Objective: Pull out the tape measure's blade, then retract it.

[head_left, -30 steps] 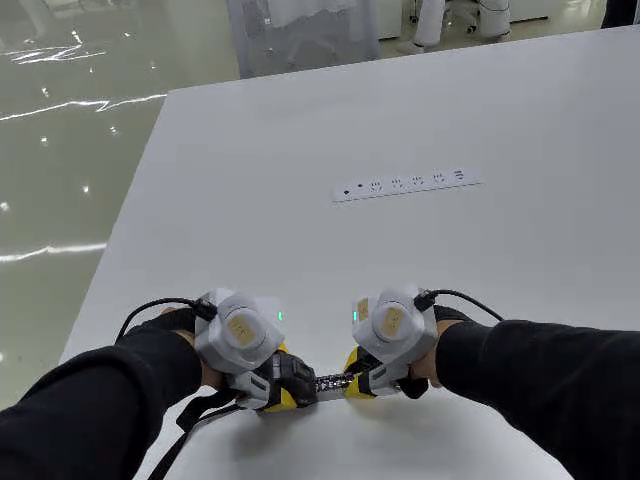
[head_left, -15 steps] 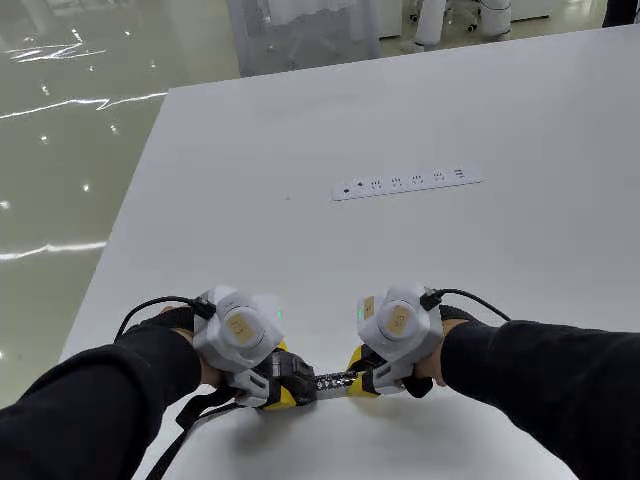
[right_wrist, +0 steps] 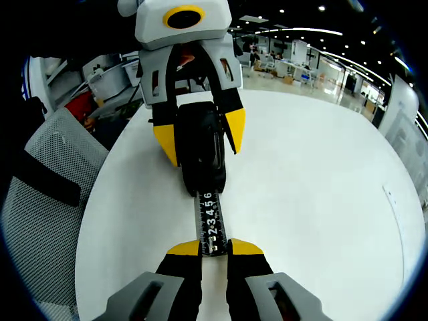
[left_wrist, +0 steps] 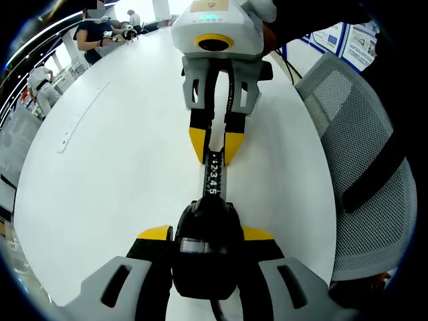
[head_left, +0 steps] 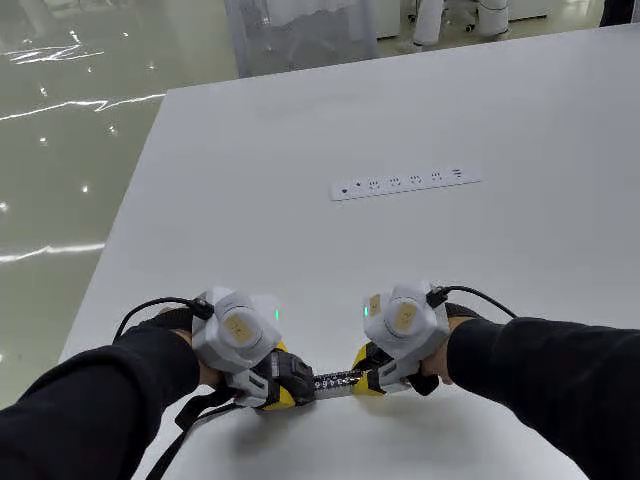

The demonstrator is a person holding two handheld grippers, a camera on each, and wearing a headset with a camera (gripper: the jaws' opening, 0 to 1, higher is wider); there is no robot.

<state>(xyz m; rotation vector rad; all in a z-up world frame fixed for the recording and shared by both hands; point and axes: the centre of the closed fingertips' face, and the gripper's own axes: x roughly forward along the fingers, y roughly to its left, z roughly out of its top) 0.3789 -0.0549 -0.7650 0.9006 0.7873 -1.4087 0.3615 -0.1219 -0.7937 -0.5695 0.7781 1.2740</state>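
Only a short piece of blade [right_wrist: 209, 221] is out, with the left gripper [left_wrist: 206, 234] clamped on the tape measure case [head_left: 290, 380] at the table's [head_left: 300, 200] near edge and the right gripper [right_wrist: 214, 249] pinching the blade tip, so the pull-out step seems in hand and next calls for steady separation.

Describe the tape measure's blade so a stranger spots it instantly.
At the front edge of the workbench, the left tongs clamp a black tape measure case. The blade is the short strip running from it to the right tongs, the only thing bearing white numerals.
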